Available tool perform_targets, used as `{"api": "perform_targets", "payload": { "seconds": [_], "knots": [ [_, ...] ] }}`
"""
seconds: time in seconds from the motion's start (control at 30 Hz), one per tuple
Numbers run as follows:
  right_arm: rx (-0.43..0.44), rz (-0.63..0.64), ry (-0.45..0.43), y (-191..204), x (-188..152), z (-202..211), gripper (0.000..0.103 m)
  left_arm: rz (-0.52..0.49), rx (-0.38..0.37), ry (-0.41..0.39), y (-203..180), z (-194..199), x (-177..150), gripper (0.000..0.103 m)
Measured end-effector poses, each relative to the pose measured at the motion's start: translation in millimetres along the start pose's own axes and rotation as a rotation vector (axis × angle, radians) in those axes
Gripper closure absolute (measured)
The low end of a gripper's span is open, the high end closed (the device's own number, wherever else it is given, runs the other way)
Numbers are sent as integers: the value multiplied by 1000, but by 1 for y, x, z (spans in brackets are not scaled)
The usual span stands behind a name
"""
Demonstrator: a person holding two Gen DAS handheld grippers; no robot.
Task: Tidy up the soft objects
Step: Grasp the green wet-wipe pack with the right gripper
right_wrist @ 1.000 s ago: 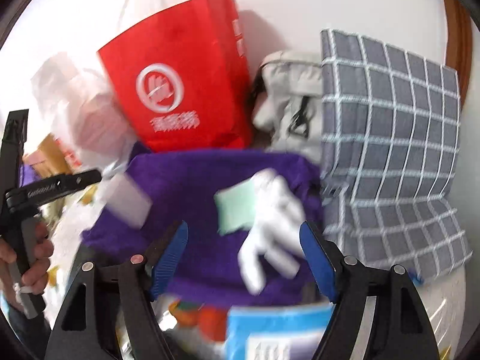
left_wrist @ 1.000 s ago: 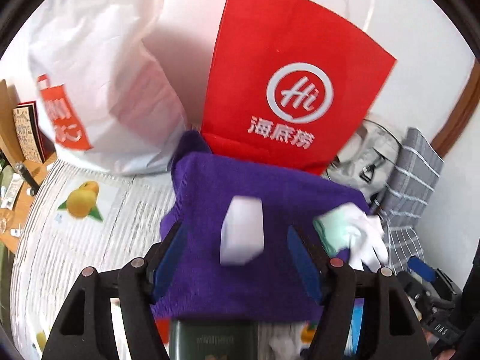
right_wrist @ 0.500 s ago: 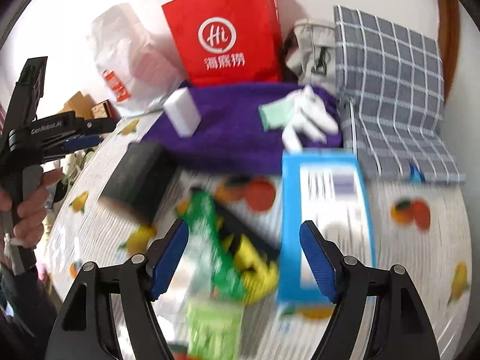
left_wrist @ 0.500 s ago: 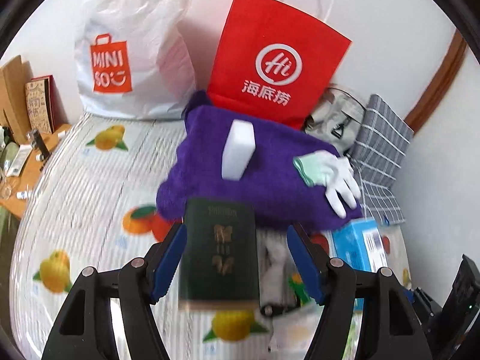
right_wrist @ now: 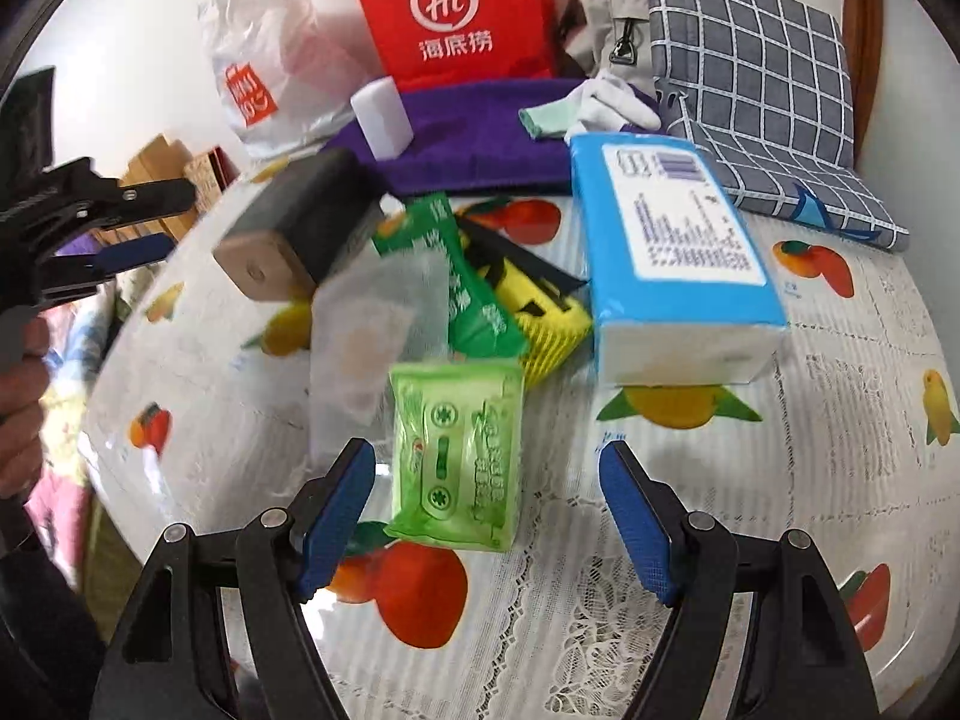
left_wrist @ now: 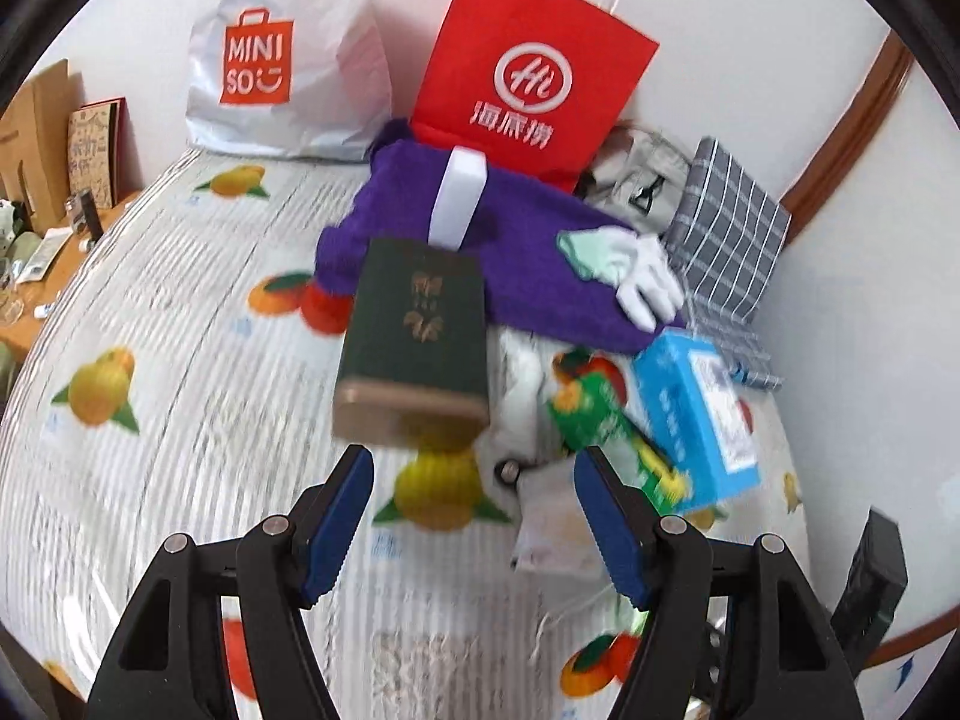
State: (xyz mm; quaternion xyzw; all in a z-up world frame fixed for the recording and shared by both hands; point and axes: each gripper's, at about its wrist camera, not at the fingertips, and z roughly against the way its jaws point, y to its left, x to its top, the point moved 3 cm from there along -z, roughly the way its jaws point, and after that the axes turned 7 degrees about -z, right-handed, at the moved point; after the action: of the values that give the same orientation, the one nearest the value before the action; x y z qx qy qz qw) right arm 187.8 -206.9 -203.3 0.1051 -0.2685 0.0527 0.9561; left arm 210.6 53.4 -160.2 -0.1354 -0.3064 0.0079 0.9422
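Two tools, left (left_wrist: 471, 507) and right (right_wrist: 486, 516), both gaped wide, empty. Two bags at worktop (right_wrist: 780, 450) far edge: one red "Hi" bag (left_wrist: 528, 72), one white "MINISO" bag (left_wrist: 282, 60).

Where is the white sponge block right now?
The white sponge block lies on the purple towel near the back of the table, just in front of the red paper bag; in the right wrist view it sits upper left of centre.

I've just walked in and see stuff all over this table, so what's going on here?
A person holds two grippers over a cluttered fruit-print tablecloth. Both the left gripper and right gripper are open and empty. The green wipes pack lies just ahead of the right one; nothing is picked up yet.
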Motion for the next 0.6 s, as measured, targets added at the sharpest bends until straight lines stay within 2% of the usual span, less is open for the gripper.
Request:
{"api": "perform_targets", "payload": {
  "seconds": [0.13,0.17,0.2,0.23,0.3,0.43,0.6],
  "knots": [
    [-34,-4,-15,5,-6,-18,26,-11,34,20,4,2,-22,35],
    [-39,-2,-9,7,-8,-24,31,-9,36,22,5,2,-24,35],
    [-40,3,-9,8,-9,-26,45,-7,35,24,6,2,-27,35],
    [-31,10,-14,9,-10,-27,52,-3,35,26,7,2,-30,35],
    [5,12,-32,11,-12,-22,53,2,35,30,5,0,-33,35],
    [-7,39,-88,7,-14,-3,53,-23,13,52,-9,-10,-39,35],
    [13,-36,-108,-24,-19,18,53,-81,-7,85,-37,-30,-47,35]
  ]
}}
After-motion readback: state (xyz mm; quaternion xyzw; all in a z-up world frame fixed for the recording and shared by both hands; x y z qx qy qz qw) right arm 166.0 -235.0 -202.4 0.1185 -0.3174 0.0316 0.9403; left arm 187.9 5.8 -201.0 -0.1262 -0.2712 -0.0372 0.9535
